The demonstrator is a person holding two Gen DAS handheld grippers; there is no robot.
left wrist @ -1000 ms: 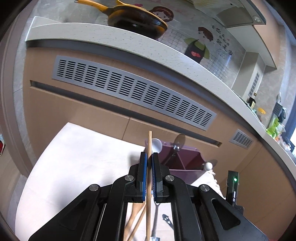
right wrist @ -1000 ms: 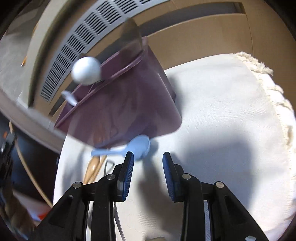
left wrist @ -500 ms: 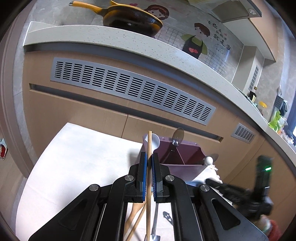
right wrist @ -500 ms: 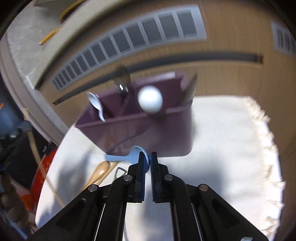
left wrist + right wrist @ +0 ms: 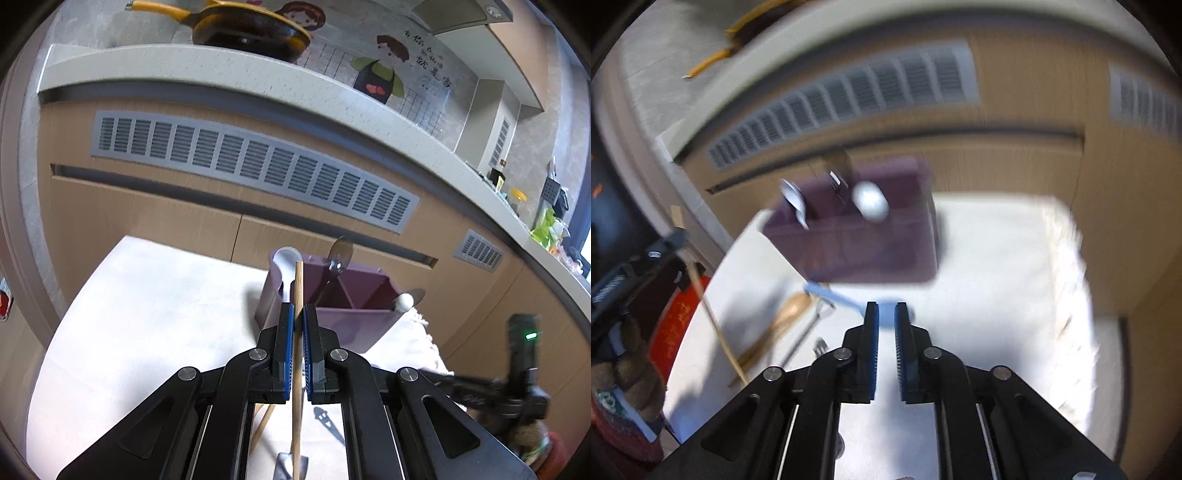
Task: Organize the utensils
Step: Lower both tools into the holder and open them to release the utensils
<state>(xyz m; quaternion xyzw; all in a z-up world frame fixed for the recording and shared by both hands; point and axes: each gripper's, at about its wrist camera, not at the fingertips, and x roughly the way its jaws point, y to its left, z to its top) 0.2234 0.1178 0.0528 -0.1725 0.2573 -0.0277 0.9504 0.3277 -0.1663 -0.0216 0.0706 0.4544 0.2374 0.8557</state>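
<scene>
Left wrist view: a thin, pale wooden chopstick (image 5: 297, 332) stands upright between the blue-padded fingers (image 5: 288, 350) of the left gripper (image 5: 297, 314), which are closed on it about midway along its length; its tip rises in front of the purple utensil holder (image 5: 354, 328). The holder is a divided, open-topped box standing on the white cloth (image 5: 147, 314) — a white spoon (image 5: 286, 262) leans in its left compartment, a metal spoon (image 5: 338, 258) near the middle, and a white ball-ended utensil (image 5: 404, 302) at the right corner. Right wrist view (motion-blurred): the right gripper (image 5: 886, 317) has its fingers (image 5: 871, 347) nearly together with a narrow gap, and whether they pinch anything cannot be told; a light-blue spoon (image 5: 834, 295) lies on the cloth just ahead of the tips, its bowl partly hidden behind them. The holder (image 5: 871, 251) stands beyond — wooden utensils (image 5: 783, 321) and a metal fork (image 5: 820, 345) lie to the left on the cloth (image 5: 997, 295).
</scene>
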